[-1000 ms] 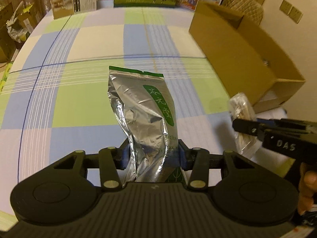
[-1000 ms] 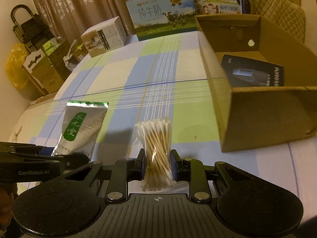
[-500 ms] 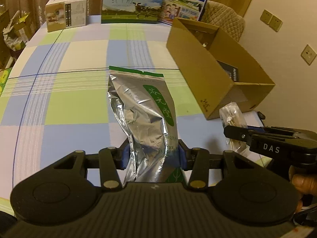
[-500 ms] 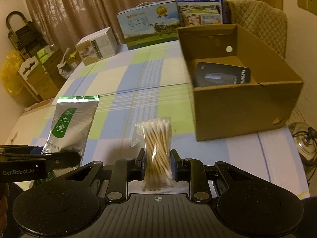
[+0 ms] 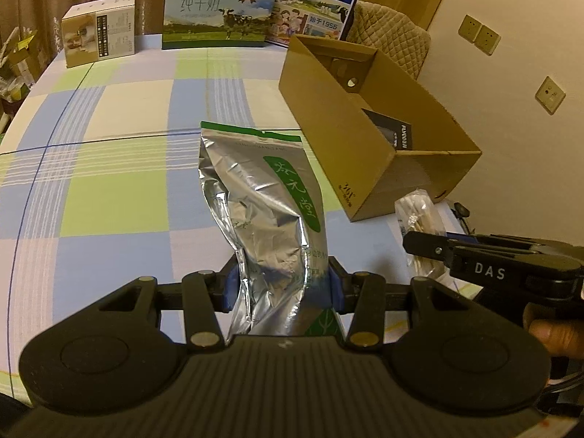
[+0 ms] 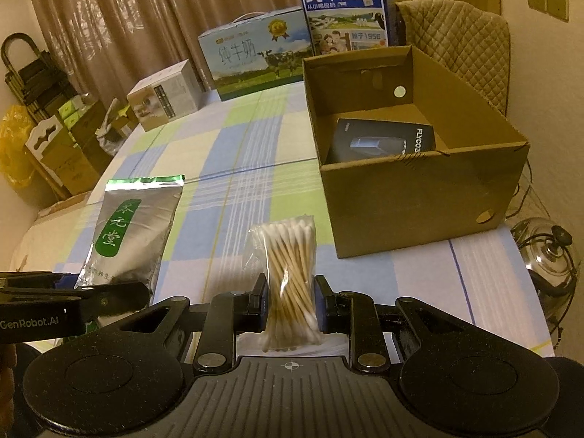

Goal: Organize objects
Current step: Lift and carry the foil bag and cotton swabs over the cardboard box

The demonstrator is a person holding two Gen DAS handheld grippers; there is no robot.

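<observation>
At the far left of the checked blue, green and cream tablecloth (image 5: 109, 189) a small beige printed carton (image 5: 98, 31) stands at the table's far edge, with a pale blue milk gift box bearing a cow picture (image 5: 219, 11) beside it and a dark blue milk carton box (image 5: 317, 7) further right. Nearer, the left gripper (image 5: 281, 286) pinches the lower part of a crinkled silver foil pouch with a green label and green top strip (image 5: 255, 197), its blue-padded fingers (image 5: 229, 284) pressed against the pouch's two sides; the pouch is held above the cloth, leaning away from the camera. To its right the right gripper (image 6: 290, 301) clamps a clear plastic bag of wooden-stemmed cotton swabs (image 6: 288, 266) at the bundle's middle, both fingers squeezed onto it, the white tips fanning out above. The swab bag sits just beside the pouch, apart from it. Right of both, an open brown cardboard box (image 6: 419, 197) rests on the cloth at the table's right edge, and a black rectangular product box (image 6: 383, 138) lies flat inside it. A quilted tan chair back (image 6: 456, 40) rises behind the box
</observation>
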